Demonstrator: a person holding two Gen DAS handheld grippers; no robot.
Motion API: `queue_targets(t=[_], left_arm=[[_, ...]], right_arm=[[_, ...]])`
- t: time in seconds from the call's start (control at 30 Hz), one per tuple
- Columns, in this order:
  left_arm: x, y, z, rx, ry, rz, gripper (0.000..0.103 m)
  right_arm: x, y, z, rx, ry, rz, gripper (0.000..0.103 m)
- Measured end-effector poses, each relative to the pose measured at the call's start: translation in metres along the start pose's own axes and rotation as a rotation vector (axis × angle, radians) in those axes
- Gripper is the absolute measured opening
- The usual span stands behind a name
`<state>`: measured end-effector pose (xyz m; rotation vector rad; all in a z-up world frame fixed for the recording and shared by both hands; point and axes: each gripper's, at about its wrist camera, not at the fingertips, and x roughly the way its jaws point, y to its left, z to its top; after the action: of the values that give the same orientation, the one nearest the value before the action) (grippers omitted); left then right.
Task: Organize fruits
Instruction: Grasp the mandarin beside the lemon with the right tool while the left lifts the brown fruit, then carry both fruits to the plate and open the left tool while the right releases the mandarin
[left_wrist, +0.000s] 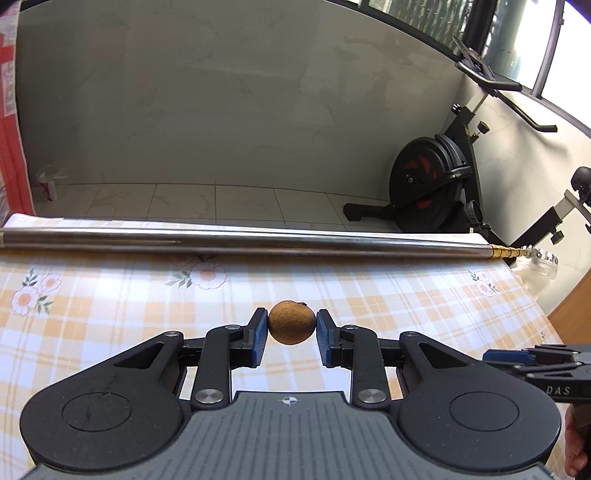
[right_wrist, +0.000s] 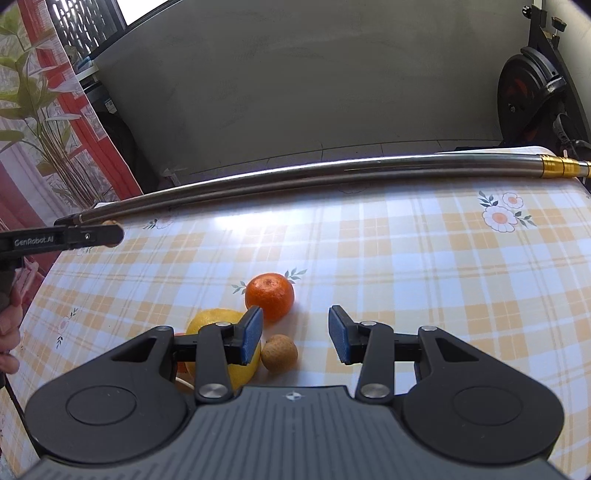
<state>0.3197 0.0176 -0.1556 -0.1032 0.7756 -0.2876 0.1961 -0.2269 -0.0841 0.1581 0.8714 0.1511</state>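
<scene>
The left gripper (left_wrist: 291, 332) pinches a brown longan (left_wrist: 291, 322) between its fingers, above the counter (left_wrist: 110, 295). The right gripper (right_wrist: 295, 334) hangs wide apart, holding nothing, above a second longan (right_wrist: 279, 352), tangerine (right_wrist: 270, 295) and lemon (right_wrist: 216, 325).

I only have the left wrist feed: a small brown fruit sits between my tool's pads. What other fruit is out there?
Observer: The right wrist view shows an orange mandarin on the tablecloth.
Operator: Anything beside it?
Observer: A yellow lemon, partly hidden behind the right tool's left finger.
Operator: More brown ones?
Observer: Yes, a second small brown fruit lies next to the lemon, nearer the camera than the mandarin.
Operator: Is the right tool holding anything?
Observer: No, it is open, hanging over that cluster.
</scene>
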Motion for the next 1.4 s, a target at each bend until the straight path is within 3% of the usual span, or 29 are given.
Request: queue_targets(t=[0.23,0.53,1.0,1.4], left_arm=[[-0.025,0.009,-0.020,-0.045,-0.041,0.043,0.030],[-0.045,0.016,-0.037,-0.091,-0.046,0.002,0.030],[-0.061,0.006,-0.054,-0.050,-0.068,-0.003,0.030],[-0.078,-0.008,-0.067,-0.001,-0.039,-0.087,0.030]], right_arm=[[0.030,0.019,0.017,-0.052,0.009,-0.035,0.043],[0.051,0.028,0.020,-0.034,0.064,0.013,0.045],[0.054,0.029,0.019,0.016,0.075,0.052,0.039],[-0.007,0.034,0.014,-0.014,-0.028,0.101,0.038]])
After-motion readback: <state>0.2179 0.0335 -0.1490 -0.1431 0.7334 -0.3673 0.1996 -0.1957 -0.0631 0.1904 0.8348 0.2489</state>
